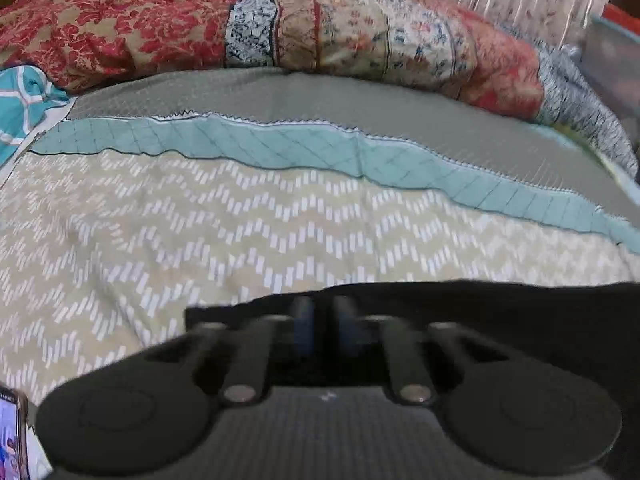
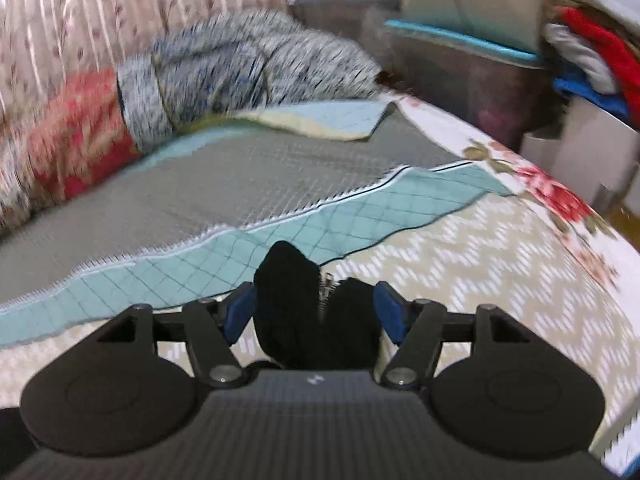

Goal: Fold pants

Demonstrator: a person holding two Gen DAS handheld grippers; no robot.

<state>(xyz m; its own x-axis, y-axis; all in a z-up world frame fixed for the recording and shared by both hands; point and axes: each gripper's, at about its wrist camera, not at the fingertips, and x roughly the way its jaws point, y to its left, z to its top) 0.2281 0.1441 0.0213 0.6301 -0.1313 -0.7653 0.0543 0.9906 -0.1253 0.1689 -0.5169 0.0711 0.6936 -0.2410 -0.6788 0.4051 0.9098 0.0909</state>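
Observation:
The black pants (image 1: 500, 320) lie across the beige chevron bedspread (image 1: 200, 240) in the left wrist view, stretching from the fingers to the right edge. My left gripper (image 1: 322, 320) has its blue pads (image 1: 302, 322) close together, pinching the pants' edge. In the right wrist view my right gripper (image 2: 314, 312) holds a bunched fold of the black pants (image 2: 292, 296) with a zipper showing, squeezed between the blue pads (image 2: 240, 312) and lifted above the bedspread (image 2: 480, 272).
A teal quilted blanket (image 1: 280, 148) and grey sheet (image 1: 280, 96) lie beyond. A heap of patterned quilts (image 1: 360, 32) lines the back. Storage bins (image 2: 460, 64) and stacked clothes (image 2: 592, 64) stand past the bed's right edge. A phone (image 1: 12, 436) sits at lower left.

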